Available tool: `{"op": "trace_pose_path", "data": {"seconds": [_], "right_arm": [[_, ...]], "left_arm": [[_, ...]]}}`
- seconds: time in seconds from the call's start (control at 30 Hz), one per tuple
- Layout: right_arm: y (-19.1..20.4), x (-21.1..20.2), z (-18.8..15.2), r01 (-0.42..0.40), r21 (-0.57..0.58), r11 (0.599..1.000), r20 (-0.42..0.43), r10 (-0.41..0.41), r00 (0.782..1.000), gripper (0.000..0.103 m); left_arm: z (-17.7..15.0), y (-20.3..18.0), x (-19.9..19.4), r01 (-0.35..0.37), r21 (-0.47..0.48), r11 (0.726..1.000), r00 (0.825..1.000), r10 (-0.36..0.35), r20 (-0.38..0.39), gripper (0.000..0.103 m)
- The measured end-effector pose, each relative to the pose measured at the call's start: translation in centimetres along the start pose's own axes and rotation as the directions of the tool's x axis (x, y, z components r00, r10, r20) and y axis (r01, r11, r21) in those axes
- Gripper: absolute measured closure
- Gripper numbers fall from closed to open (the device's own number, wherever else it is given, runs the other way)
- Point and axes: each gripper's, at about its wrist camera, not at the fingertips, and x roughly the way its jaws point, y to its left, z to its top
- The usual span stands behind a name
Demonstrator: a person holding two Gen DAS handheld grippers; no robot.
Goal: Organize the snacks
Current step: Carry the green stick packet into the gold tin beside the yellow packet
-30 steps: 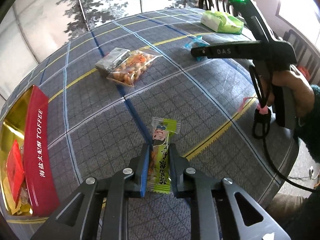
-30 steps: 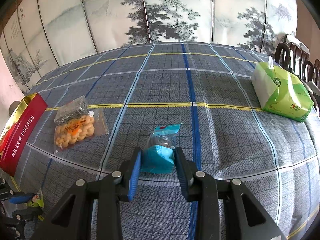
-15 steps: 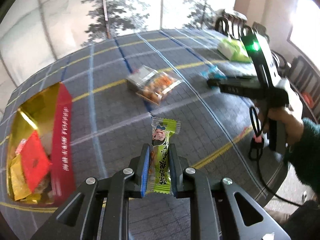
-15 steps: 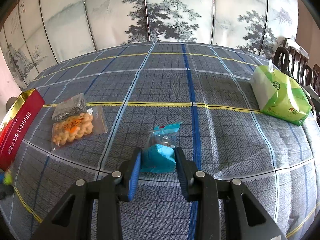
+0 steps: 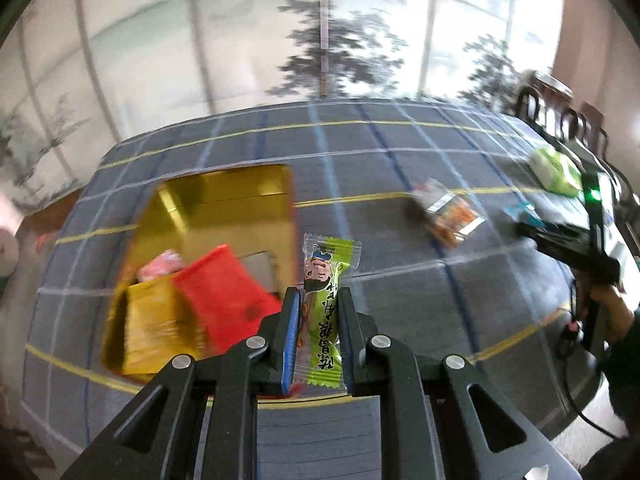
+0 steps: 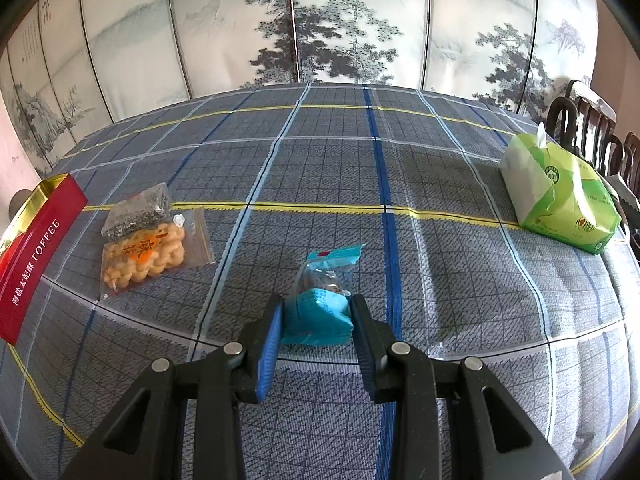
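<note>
My left gripper (image 5: 318,300) is shut on a long green candy wrapper (image 5: 324,312), held in the air beside the right edge of the open gold-lined toffee tin (image 5: 224,208). Red, yellow and pink packets (image 5: 218,300) lie inside the tin. My right gripper (image 6: 318,308) is shut on a teal snack packet (image 6: 318,314) resting low on the plaid tablecloth (image 6: 440,272). In the right wrist view the tin shows as a red box (image 6: 36,252) at the far left. A clear bag of fried twists (image 6: 148,254) with a dark packet (image 6: 138,214) behind it lies between the two grippers.
A green tissue pack (image 6: 560,200) sits at the table's right side, near dark wooden chairs (image 6: 588,120). A painted folding screen (image 6: 320,24) stands behind the table. In the left wrist view a person's hand (image 5: 612,312) holds the right gripper body (image 5: 576,248) at the far right.
My left gripper has lifted and swung left with the green candy, bringing the open tin from the frame's edge to just ahead. The right gripper has stayed put with the teal packet.
</note>
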Motion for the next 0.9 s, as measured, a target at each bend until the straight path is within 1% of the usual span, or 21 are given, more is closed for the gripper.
{"op": "trace_pose_path", "data": {"seconds": [0.17, 0.3, 0.4, 0.57, 0.9], "right_arm": [[0.0, -0.1, 0.0, 0.004, -0.003, 1.0, 0.0, -0.004, 1.0, 0.069], [0.1, -0.2, 0.0, 0.011, -0.008, 1.0, -0.001, -0.011, 1.0, 0.069], [0.1, -0.2, 0.0, 0.013, -0.01, 1.0, -0.001, -0.013, 1.0, 0.069], [0.1, -0.2, 0.0, 0.018, -0.014, 1.0, -0.002, -0.018, 1.0, 0.069], [0.4, -0.1, 0.0, 0.027, -0.021, 0.999, -0.003, -0.027, 1.0, 0.069]], "left_arm": [[-0.2, 3.7, -0.1, -0.062, -0.099, 0.993, 0.998, 0.061, -0.014, 0.087], [-0.7, 5.5, 0.1, -0.096, -0.144, 0.985, 0.995, 0.091, -0.038, 0.087], [-1.1, 6.3, 0.5, -0.12, -0.16, 0.98, 0.992, 0.112, -0.057, 0.087], [-1.6, 7.3, 1.4, -0.132, -0.188, 0.973, 0.989, 0.118, -0.084, 0.087], [-2.3, 8.1, 2.8, -0.161, -0.175, 0.971, 0.983, 0.142, -0.116, 0.087]]}}
